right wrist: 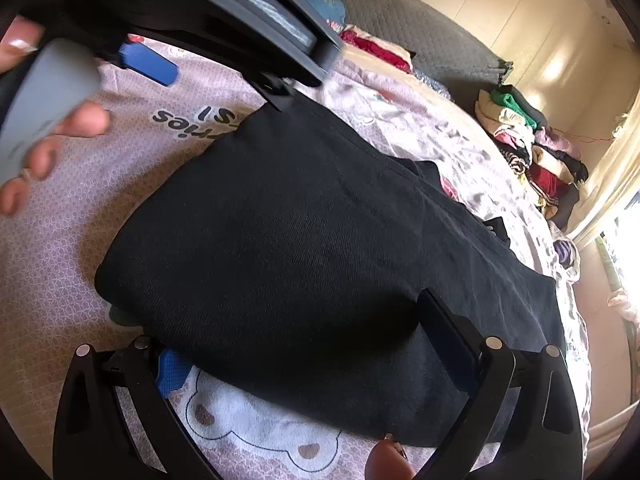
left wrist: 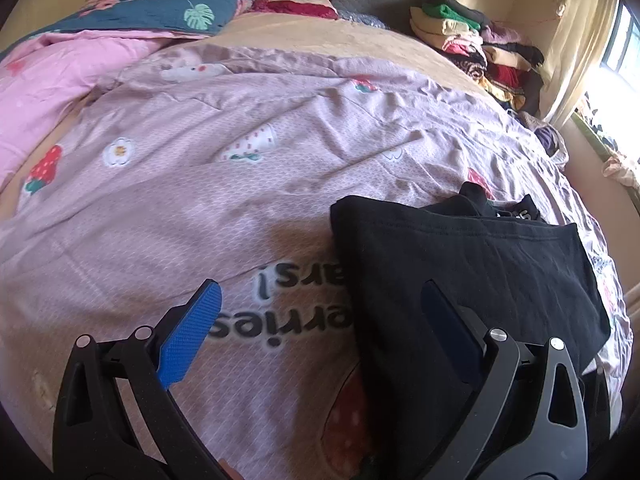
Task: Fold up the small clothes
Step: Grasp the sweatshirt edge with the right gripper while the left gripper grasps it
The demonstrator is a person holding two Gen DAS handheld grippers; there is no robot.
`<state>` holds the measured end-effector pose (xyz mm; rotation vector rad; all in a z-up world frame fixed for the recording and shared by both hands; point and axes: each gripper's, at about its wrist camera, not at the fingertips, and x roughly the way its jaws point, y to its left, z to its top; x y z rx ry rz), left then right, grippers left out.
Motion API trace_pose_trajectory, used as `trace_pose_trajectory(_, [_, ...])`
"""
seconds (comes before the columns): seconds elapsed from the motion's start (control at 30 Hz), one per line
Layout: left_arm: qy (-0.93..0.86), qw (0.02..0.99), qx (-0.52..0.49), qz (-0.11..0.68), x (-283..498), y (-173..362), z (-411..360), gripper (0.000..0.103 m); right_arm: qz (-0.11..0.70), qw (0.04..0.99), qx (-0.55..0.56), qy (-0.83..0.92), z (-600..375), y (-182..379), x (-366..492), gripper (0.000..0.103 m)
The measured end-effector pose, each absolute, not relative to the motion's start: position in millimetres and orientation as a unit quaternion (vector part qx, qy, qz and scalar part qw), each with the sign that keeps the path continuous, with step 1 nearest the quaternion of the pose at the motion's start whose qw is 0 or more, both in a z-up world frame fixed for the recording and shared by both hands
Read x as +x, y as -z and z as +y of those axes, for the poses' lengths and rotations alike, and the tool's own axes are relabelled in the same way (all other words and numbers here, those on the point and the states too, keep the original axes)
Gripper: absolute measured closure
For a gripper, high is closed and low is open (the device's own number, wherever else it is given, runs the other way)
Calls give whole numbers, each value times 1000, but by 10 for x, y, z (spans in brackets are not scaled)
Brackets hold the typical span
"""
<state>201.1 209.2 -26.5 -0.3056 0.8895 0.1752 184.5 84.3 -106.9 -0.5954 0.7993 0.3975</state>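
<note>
While both claws gape, black garment (right wrist: 304, 240) folded, clothes stack (left wrist: 476, 44) beyond

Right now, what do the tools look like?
Both match: black plastic linkage arms with silver pivot pins and blue textured pads. Left tool; right tool. The right view also shows the left tool's grey handle, with a ring on a finger. No sleeves or cables visible.

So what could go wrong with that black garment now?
Both grippers look open. The right gripper straddles the near edge of the black garment; closing there might grab the bedsheet too, or only the top layer, undoing the fold. The left gripper sits at the garment's side edge, so it might drag it askew.
</note>
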Motion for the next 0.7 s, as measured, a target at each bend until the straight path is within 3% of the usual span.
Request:
trace_pose_trajectory(0.13, [-80,881,-152,441,2127,350,2044,10,369,870,-264,-195,747,1019,1852,6])
trace_pose_trajectory(0.27, [-79,876,-151,451,2203,420,2006,10,360,878,-239,-208,684,951,1827,21])
trace_pose_trajectory(0.4, [-79,872,-147,460,2258,459,1962,10,339,885,-218,-232,637,865,1772,60])
trace_pose_trajectory(0.5, [-82,870,-147,464,2293,467,1953,10,324,893,-201,-237,596,783,1737,75])
trace_pose_trajectory(0.7, [-74,867,-152,469,2370,455,1898,10,309,903,-170,-244,476,677,1681,80])
